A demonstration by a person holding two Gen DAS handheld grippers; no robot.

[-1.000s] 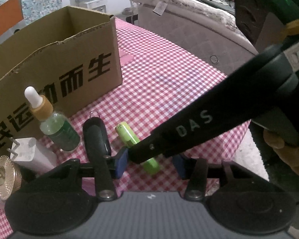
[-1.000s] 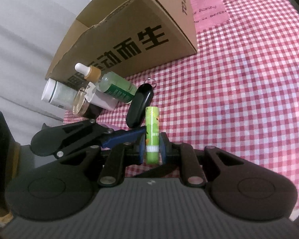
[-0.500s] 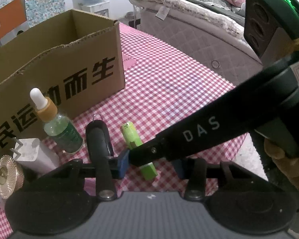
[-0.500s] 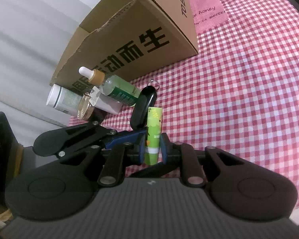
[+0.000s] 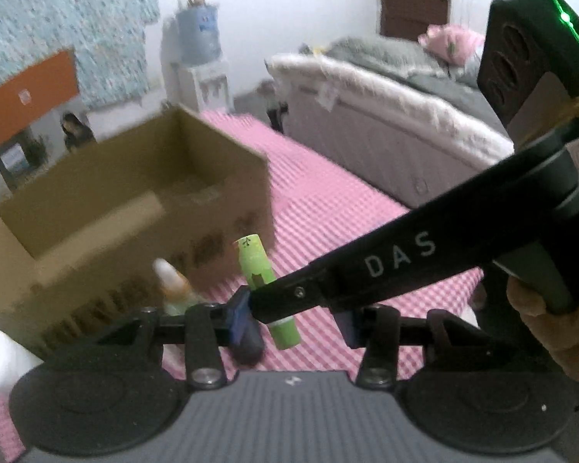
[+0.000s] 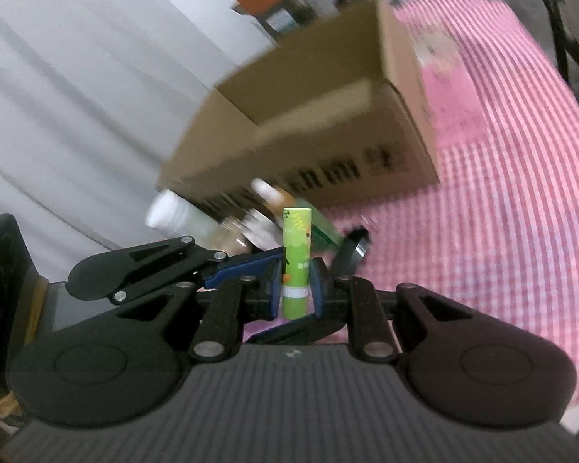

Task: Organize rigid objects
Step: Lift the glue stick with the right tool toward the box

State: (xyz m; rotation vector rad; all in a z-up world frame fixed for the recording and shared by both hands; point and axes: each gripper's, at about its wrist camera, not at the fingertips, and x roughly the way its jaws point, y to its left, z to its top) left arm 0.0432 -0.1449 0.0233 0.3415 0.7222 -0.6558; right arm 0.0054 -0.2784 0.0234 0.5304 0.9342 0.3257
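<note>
Left wrist view: the left gripper point(image 5: 293, 318) has its jaws spread, nothing pinched between them. Across it reaches the right gripper point(image 5: 251, 303), carrying the green tube point(image 5: 264, 283) clear of the checked tablecloth point(image 5: 328, 208), in front of the open cardboard box point(image 5: 135, 193). A hand point(image 5: 552, 324) grips the handle at right.

Right wrist view: jaws pinch the green tube's lower part, tube upright. Blurred bottles point(image 6: 173, 214) lie beside the box.
</note>
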